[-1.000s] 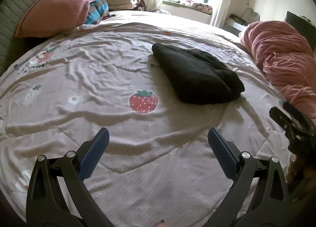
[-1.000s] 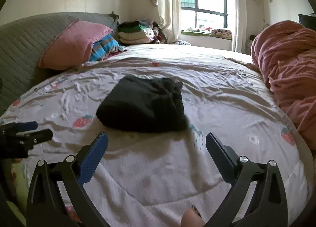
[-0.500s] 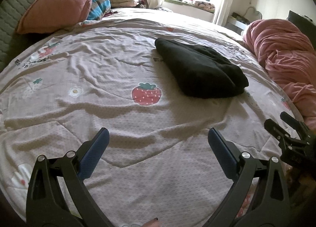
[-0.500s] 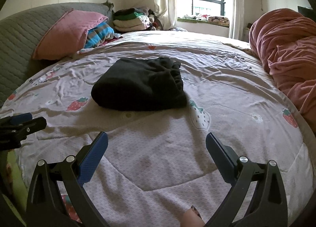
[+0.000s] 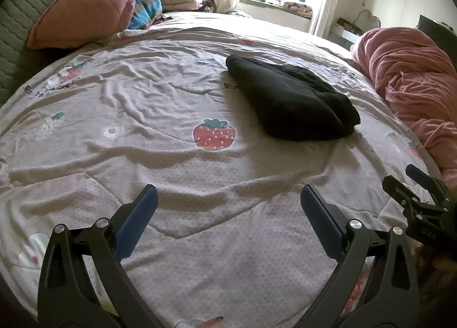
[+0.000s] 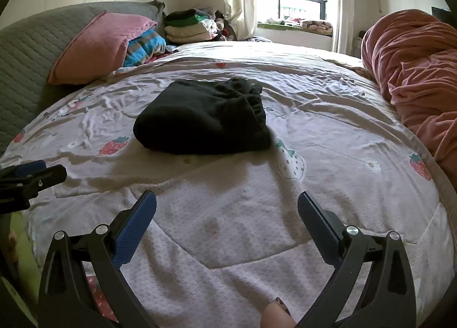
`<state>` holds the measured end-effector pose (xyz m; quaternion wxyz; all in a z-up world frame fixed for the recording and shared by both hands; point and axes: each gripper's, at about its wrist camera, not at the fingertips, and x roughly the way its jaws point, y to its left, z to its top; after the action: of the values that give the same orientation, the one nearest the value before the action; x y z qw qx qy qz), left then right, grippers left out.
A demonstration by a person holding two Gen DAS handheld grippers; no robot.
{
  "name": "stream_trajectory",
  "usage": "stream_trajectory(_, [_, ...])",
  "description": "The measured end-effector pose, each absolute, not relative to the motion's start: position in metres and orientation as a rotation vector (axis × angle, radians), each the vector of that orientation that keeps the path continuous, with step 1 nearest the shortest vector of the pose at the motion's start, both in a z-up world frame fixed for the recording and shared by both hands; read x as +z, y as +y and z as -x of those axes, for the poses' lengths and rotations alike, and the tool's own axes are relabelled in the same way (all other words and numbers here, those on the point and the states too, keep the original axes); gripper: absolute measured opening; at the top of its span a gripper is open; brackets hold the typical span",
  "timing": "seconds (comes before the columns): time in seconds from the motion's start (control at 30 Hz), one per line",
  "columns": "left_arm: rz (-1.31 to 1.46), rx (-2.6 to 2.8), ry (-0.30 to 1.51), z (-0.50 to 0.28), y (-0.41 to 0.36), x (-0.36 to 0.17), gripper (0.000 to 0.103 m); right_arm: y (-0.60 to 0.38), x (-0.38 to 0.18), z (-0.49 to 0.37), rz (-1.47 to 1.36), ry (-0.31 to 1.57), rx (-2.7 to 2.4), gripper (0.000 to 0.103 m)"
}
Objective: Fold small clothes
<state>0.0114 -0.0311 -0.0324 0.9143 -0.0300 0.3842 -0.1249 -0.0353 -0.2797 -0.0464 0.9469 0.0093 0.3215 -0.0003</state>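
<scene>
Lying folded on the bed (image 5: 171, 242): one black garment (image 5: 288, 102). Left gripper (image 5: 228, 199) and right gripper (image 6: 227, 205) wide, empty, well short of it. Risk: a careless pinch unfolds it.

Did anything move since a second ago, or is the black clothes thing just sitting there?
Both tongs, left and right, drew back toward the near edge of the bed, wide open the whole time. Nothing was grabbed or let go. The folded black garment kept its spot and shape.
</scene>
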Motion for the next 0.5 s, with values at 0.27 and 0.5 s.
stream_trajectory(0.27, [0.056,-0.249,0.794,-0.0096,-0.0302,-0.0328,0.094,-0.2781,-0.0487,0.0354,-0.021,0.663,0.005,0.099])
stream_trajectory(0.5, [0.056,-0.243,0.796,-0.0094,-0.0293,-0.0330,0.094,-0.2774,-0.0493,0.0355,-0.022,0.664,0.004,0.099])
